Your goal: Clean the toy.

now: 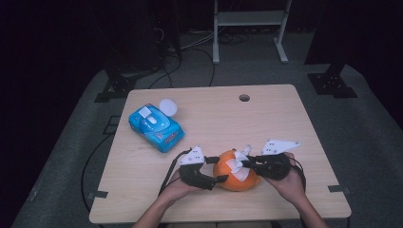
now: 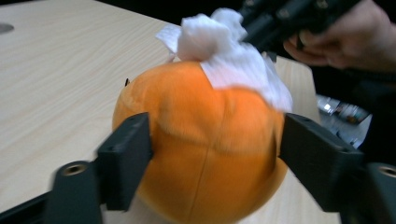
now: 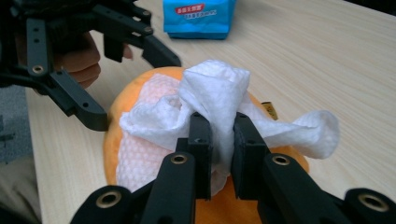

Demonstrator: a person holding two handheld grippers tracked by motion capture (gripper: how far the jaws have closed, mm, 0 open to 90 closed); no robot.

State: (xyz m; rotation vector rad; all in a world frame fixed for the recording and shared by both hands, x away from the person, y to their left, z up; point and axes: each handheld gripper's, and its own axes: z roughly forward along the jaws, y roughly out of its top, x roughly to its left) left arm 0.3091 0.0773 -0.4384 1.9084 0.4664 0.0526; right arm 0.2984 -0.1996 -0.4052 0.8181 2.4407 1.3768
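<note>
An orange plush ball [image 1: 229,182] lies near the table's front edge, with a white wipe [image 1: 236,165] draped over its top. My left gripper [image 2: 217,154] stands open around the ball [image 2: 210,158], one jaw at each side, and the plush shows no dent under either. My right gripper [image 3: 219,140] is shut on a bunched fold of the wipe [image 3: 215,88] on top of the ball [image 3: 112,154]. In the high view the left gripper [image 1: 217,169] comes in from the ball's left and the right gripper [image 1: 244,164] from its right.
A blue pack of wet wipes [image 1: 157,126] lies at the back left of the table [image 1: 285,123], a round white lid [image 1: 168,107] beside it. A cable hole [image 1: 244,98] sits near the far edge. Beyond the table stand dark equipment, cables and a metal frame.
</note>
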